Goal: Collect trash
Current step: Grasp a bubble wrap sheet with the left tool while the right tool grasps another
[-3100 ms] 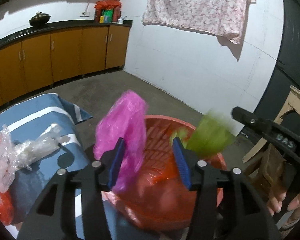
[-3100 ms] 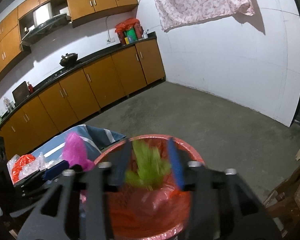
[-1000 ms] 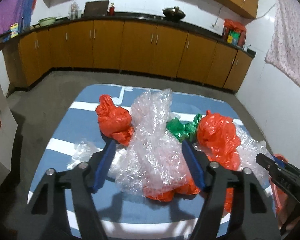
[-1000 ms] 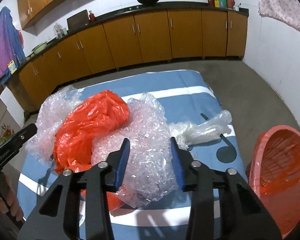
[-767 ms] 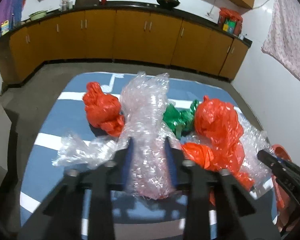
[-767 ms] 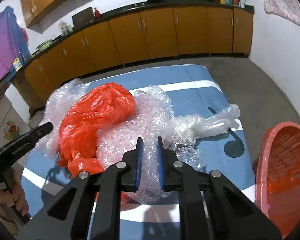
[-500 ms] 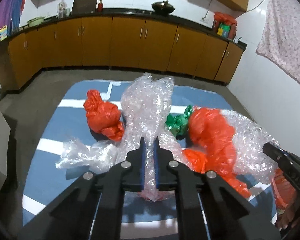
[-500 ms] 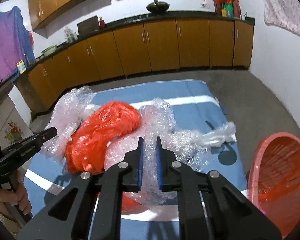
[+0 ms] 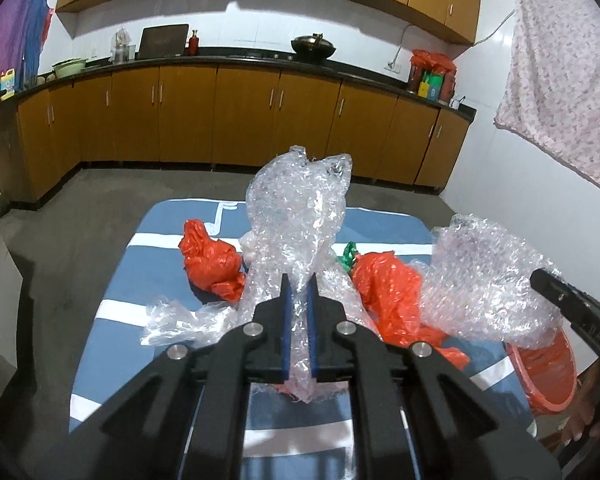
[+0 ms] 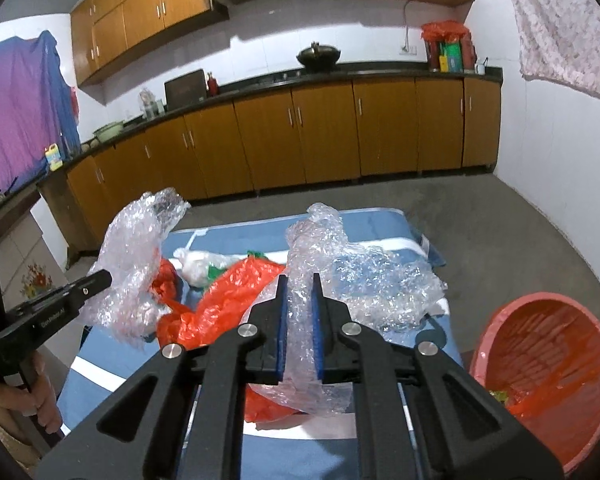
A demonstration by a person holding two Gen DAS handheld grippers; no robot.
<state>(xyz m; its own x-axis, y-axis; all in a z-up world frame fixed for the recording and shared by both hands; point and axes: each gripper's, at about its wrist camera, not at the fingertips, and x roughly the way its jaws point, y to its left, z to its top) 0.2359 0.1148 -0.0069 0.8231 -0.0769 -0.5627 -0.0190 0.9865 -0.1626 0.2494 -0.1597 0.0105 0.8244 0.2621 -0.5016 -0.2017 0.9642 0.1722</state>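
L gripper [image 9: 299,304] clamped on a crumpled clear bubble-wrap sheet [image 9: 300,216], lifted above the blue white-striped table cloth [image 9: 124,280]. R gripper [image 10: 299,308] pinches a 2nd clear bubble-wrap wad [image 10: 364,276]. Orange plastic bags [image 9: 388,288] stay on the cloth. Green bag [image 9: 350,250] mostly hidden. Red plastic basket [image 10: 540,360] cut off at frame edge.

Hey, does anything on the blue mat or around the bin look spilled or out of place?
Nothing spilled. Each gripper is shut on its own piece of bubble wrap. Crumpled orange bags lie on the blue mat, and the red bin stands beside it.
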